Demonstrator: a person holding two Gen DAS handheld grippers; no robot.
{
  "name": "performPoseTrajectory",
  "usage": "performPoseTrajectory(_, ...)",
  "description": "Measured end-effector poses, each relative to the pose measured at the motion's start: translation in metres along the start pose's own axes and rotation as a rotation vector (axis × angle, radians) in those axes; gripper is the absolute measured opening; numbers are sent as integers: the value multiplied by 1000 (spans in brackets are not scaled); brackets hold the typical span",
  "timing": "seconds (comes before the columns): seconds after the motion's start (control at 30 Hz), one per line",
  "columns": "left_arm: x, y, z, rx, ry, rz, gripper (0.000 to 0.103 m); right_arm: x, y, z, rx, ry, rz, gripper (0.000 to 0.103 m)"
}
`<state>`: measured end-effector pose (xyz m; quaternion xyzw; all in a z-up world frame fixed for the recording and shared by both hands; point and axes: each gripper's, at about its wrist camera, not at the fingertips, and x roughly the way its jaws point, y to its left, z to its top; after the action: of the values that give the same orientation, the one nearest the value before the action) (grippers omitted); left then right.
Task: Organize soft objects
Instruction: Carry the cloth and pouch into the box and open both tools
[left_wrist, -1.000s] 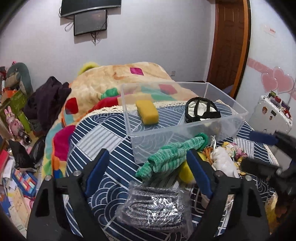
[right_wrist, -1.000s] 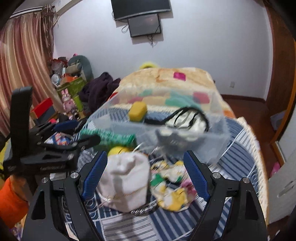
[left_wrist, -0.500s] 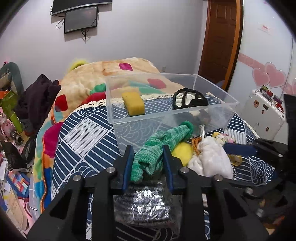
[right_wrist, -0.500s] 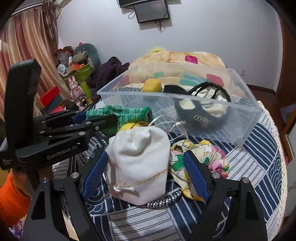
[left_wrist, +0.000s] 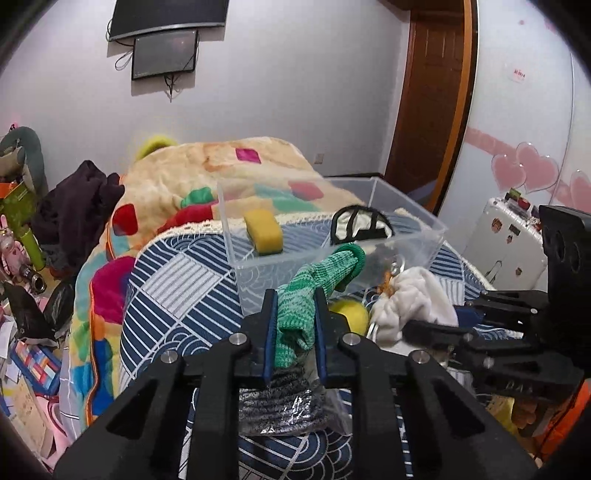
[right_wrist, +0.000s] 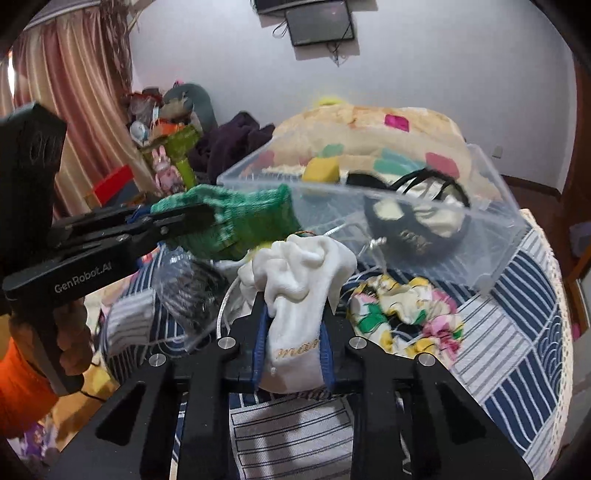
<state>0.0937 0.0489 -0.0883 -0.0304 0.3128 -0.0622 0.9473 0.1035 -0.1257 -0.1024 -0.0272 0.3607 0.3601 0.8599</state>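
Observation:
My left gripper (left_wrist: 293, 328) is shut on a green knitted sock (left_wrist: 321, 275), lifted a little off the bed; the same green sock (right_wrist: 240, 218) shows in the right wrist view, in front of the clear plastic bin (right_wrist: 491, 221). My right gripper (right_wrist: 293, 339) has a white drawstring pouch (right_wrist: 303, 280) between its pads, and its jaws are closing on it, bunching the cloth. The clear bin (left_wrist: 424, 236) holds a yellow sponge (left_wrist: 264, 236) and a black-and-cream pouch (left_wrist: 360, 225). A yellow ball (left_wrist: 352, 312) lies behind the sock.
A floral cloth (right_wrist: 402, 314) lies on the blue patterned bedspread (right_wrist: 517, 314) right of the white pouch. A bagged grey knit item (left_wrist: 280, 402) lies under my left gripper. A folded blanket (left_wrist: 207, 177) rises behind the bin. Clutter fills the floor (left_wrist: 26, 332) at left.
Both grippers went from wide open to closed: the left onto the green sock, which has risen a little, the right onto the white pouch, now squeezed narrow.

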Motion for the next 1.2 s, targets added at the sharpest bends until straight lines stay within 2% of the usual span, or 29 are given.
performPoseTrajectory(0.23, -22, -6, 16, 9, -76, 2, 17, -31, -11, 13, 19, -90, -26, 22)
performPoseTrajectory(0.4, -32, -9, 32, 37, -151, 53, 17, -50, -19, 33, 31, -168, -67, 22)
performPoseTrajectory(0.67, -21, -8, 57, 38, -202, 88, 17, -60, -28, 65, 23, -262, -150, 22)
performPoseTrajectory(0.9, 17, -1, 69, 20, -152, 99, 17, -39, -28, 85, 15, -269, -190, 22)
performPoseTrajectory(1.2, 69, 3, 68, 1, -29, 86, 17, 4, -33, 96, 23, -177, -208, 22)
